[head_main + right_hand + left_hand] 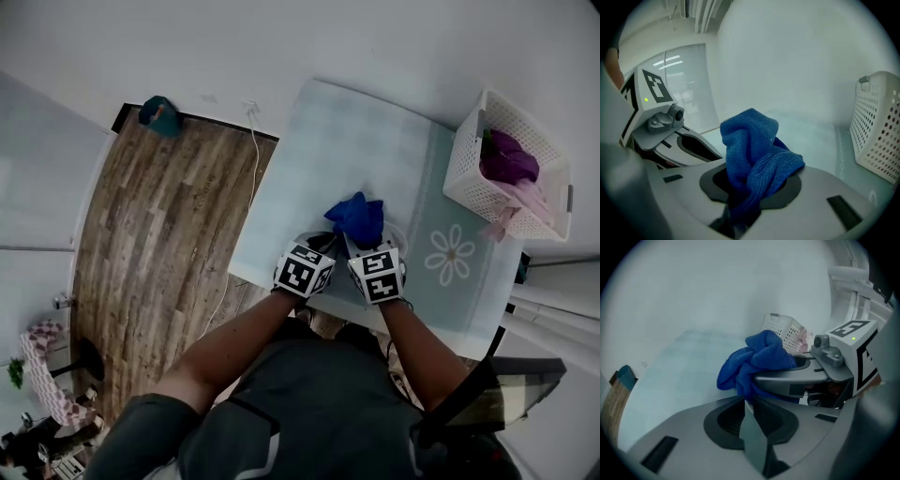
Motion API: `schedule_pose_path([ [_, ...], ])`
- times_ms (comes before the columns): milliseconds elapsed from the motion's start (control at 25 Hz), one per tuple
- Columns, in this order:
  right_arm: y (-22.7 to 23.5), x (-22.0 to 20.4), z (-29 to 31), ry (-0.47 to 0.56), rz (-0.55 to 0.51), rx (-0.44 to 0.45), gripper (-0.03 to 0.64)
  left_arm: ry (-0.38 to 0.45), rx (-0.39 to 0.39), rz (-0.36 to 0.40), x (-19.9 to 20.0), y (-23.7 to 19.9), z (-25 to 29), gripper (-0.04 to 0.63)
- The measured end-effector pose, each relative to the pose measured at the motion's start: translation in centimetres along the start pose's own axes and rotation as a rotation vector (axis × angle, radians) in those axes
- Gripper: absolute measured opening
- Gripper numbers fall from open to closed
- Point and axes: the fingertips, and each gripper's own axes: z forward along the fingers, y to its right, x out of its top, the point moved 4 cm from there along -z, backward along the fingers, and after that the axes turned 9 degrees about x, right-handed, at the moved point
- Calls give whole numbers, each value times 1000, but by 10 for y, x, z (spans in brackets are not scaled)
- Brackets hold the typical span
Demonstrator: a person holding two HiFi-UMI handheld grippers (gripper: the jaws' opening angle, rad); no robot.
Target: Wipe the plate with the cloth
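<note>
both grippers sat side by side at the near edge of the table (328,141), right in front of the person. right gripper (740,211): jaws clamped on the blue cloth (752,150), which bunched up out of them in a thick folded wad and leaned forward over the table. left gripper (750,416): jaws drawn together, with a thin pale sliver pinched at their tips. we took that for the plate's near rim, though little of it showed there. from the head view only a white arc of the plate (403,236) was visible, just to the right of the cloth. the rest lay hidden under the wad and the two grippers. the white basket (469,159) with purple and pink fabric stood well apart at the far right corner, not involved. our judgement: the wiping step was in hand, with one gripper steadying the plate and the other carrying the cloth, and the wad sat over or against the plate. we could not tell whether the cloth actually pressed on the plate's face. the next move would call for the right gripper to drag the wad across the plate in firm strokes while the left kept the rim from sliding, with the cloth gripped tight enough not to slip free.
</note>
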Motion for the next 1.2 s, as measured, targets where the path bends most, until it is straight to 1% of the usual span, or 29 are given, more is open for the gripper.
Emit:
schedule_pose_path([
  [200, 6, -5, -1, 11, 20, 29, 118, -19, 19, 29, 0, 4, 12, 49],
  [400, 18, -20, -12, -8, 29, 3, 118, -14, 35, 37, -2, 4, 13, 51],
  [600, 43, -36, -35, -9, 80, -61, 118, -14, 51, 29, -3, 4, 13, 52],
  [760, 52, -44, -52, -9, 76, -89, 120, -17, 55, 17, -3, 5, 14, 57],
  [840, 55, -48, -60, -10, 82, -119, 120, -24, 56, 3, -5, 6, 15, 66],
  [920, 63, -53, -68, -1, 117, -150, 119, -27, 55, -26, -6, 5, 15, 66],
  [1000, 69, -57, -76, 4, 140, -169, 120, -27, 56, -37, -6, 4, 14, 66],
  [1120, 75, -60, -88, -4, 132, -201, 120, -27, 59, -34, -6, 5, 15, 66],
  [1200, 80, -62, -98, -11, 133, -246, 119, -28, 56, -43, -7, 4, 15, 66],
])
